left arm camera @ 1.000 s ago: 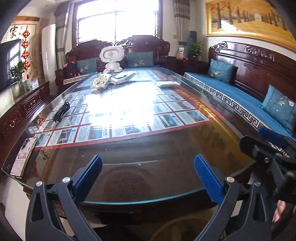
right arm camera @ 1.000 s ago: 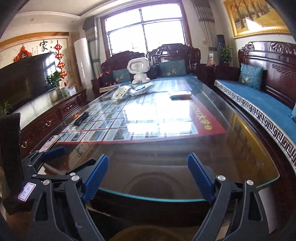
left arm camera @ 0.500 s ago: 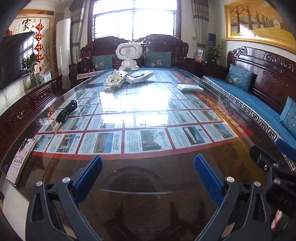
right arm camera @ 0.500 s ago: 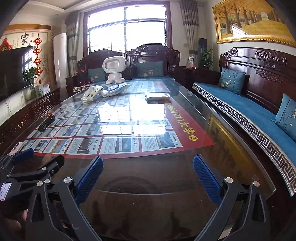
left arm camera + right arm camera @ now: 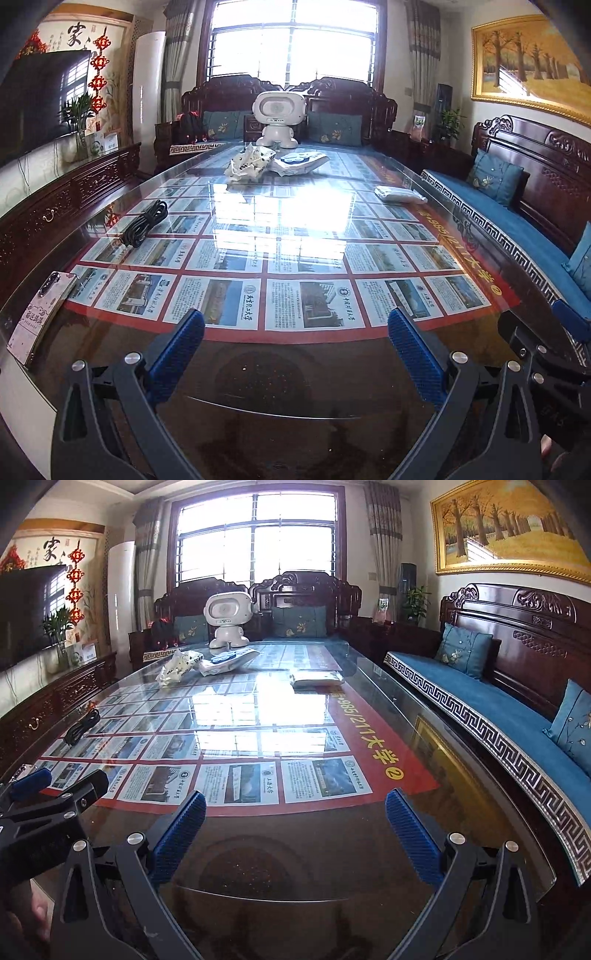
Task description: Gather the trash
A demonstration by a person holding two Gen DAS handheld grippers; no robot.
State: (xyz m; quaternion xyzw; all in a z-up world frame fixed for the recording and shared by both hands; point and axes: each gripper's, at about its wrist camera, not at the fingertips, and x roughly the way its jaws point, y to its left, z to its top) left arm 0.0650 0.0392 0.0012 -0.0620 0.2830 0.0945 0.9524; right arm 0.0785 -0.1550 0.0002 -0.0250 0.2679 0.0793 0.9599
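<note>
Two grippers are held side by side over the near edge of the glass-topped surface (image 5: 480,236), both angled down along its length. The left gripper (image 5: 295,354) has its jaws wide apart with nothing between them; the right gripper (image 5: 295,834) also stands with jaws fully apart and empty, having just finished opening. This wide setting is judged to be preparation for bulky, soft items, since crumpled material needs a broad entry. The trash lies toward the far edge of the surface: a crumpled white plastic bag (image 5: 249,162) and, touching it on its right, a flattened white wrapper with blue print (image 5: 301,160), both just in front of a white toy robot (image 5: 279,118) standing at the far edge. A flat white packet (image 5: 399,194) lies apart from these, near the right edge. All three items are well apart from both sets of jaws, ahead of them and beyond the printed sheets under the glass. A coiled black cable (image 5: 146,223) near the left edge and a phone (image 5: 38,314) at the near left corner are judged not to be trash. Both grippers must advance toward the far edge before any closing.
</note>
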